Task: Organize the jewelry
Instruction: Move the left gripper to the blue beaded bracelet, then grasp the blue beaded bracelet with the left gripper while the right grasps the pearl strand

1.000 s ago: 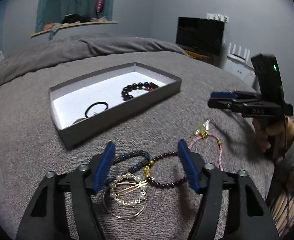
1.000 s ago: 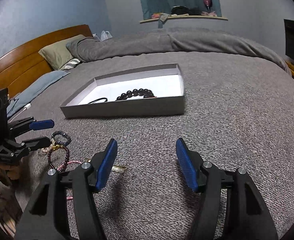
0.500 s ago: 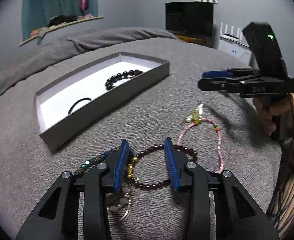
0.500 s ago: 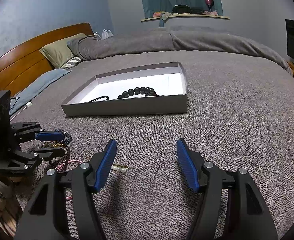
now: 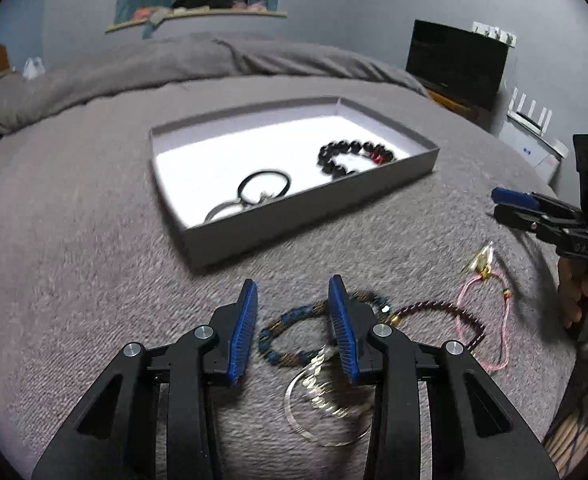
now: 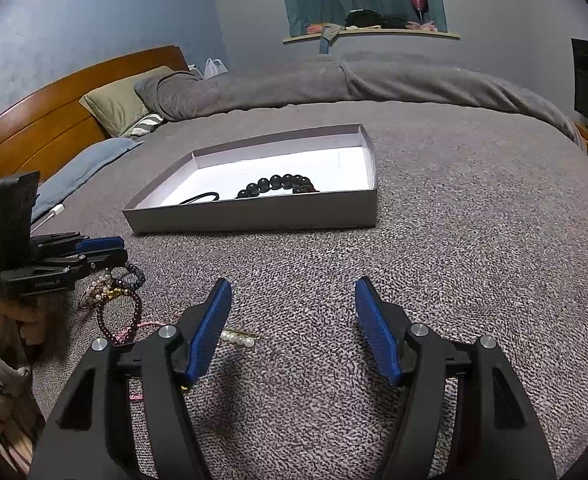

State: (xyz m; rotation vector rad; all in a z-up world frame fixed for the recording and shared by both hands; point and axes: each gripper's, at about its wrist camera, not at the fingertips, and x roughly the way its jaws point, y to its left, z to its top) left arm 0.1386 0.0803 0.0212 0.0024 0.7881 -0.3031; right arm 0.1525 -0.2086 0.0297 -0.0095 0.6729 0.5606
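Observation:
A grey tray (image 5: 310, 216) (image 6: 253, 216) on the bed holds a black bead bracelet (image 5: 350, 156) (image 6: 277, 186), a black hair tie (image 5: 263, 186) and a thin ring (image 5: 221, 212). My left gripper (image 5: 294, 324) (image 6: 105, 254) is half open and empty, just above a blue-and-gold bead bracelet (image 5: 294, 332). Beside it lie a gold hoop (image 5: 326, 404), a dark red bead bracelet (image 5: 442, 320) (image 6: 119, 316) and a pink cord bracelet (image 5: 482, 320). My right gripper (image 6: 289, 328) (image 5: 510, 204) is open and empty. A pearl hair clip (image 6: 237, 338) lies by its left finger.
The bed is covered with a grey blanket (image 6: 454, 260). Pillows (image 6: 117, 104) and a wooden headboard (image 6: 33, 128) are at the far left in the right wrist view. A dark screen (image 5: 458, 56) stands beyond the bed's far right.
My left gripper narrowed from wide open, then swung left from the dark red bracelet to over the blue-and-gold one. The right gripper stayed open and barely moved.

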